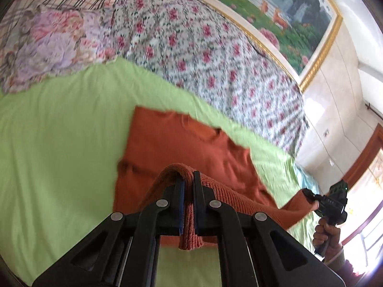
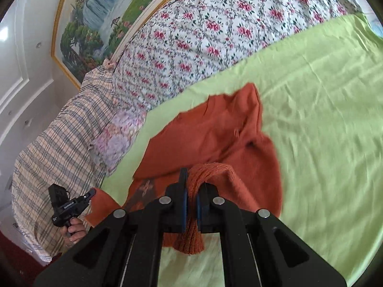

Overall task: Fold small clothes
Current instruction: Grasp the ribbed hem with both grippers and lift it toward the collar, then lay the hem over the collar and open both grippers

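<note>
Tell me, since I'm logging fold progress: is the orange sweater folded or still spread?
Partly lifted, not folded: both tools are shut on the sweater's near ribbed edge, while its far part lies spread on the green sheet.

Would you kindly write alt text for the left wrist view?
The left gripper is shut on the ribbed edge of an orange knit garment spread on a green sheet. At right, the right gripper holds another edge; a floral quilt lies behind.
</note>
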